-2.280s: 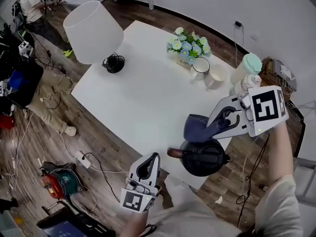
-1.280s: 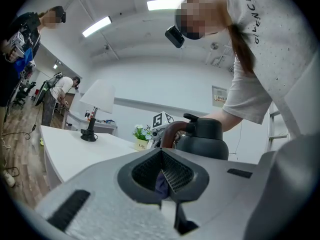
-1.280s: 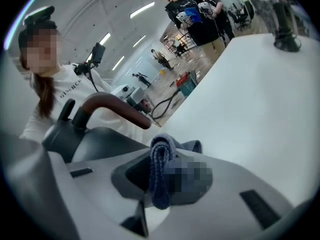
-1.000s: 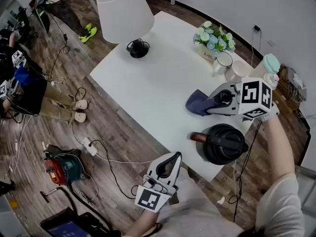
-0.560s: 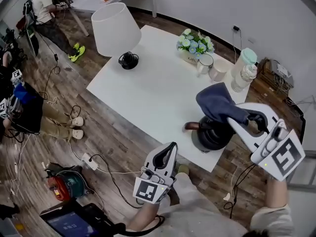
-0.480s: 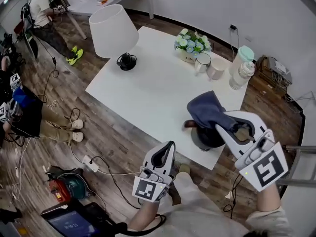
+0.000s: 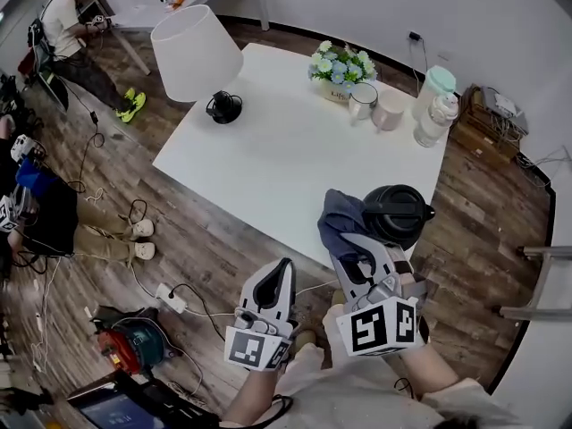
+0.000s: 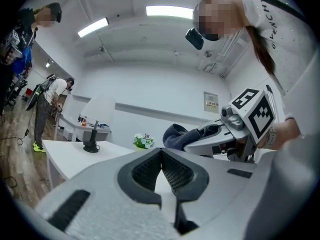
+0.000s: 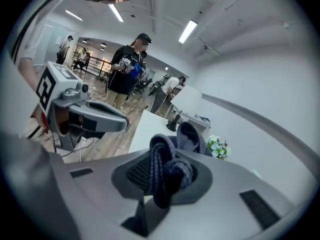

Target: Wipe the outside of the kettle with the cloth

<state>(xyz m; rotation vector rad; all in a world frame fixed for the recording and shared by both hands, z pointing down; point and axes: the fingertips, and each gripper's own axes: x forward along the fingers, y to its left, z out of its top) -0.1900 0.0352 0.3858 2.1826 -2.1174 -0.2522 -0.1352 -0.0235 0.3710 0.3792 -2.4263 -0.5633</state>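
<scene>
The black kettle [image 7: 398,213] stands on the white table [image 7: 268,159] at its near right corner. A dark blue cloth [image 7: 338,220] hangs bunched against the kettle's left side, over the table's near edge. My right gripper [image 7: 347,250] is shut on the cloth, which shows wadded between its jaws in the right gripper view [image 9: 167,171]. My left gripper [image 7: 282,271] is shut and holds nothing; it hangs off the table over the floor, left of the right one. The left gripper view shows the cloth [image 8: 176,134] in front of the right gripper [image 8: 212,131].
A white lamp [image 7: 197,52] stands at the table's far left. At the far edge are a flower pot [image 7: 338,68], two mugs [image 7: 362,102], and two bottles [image 7: 433,83]. Cables and a power strip [image 7: 170,298] lie on the wooden floor. People sit at the left.
My right gripper has carried the cloth from above and to the right of the kettle down to its near left side. The left gripper stayed shut and low.
</scene>
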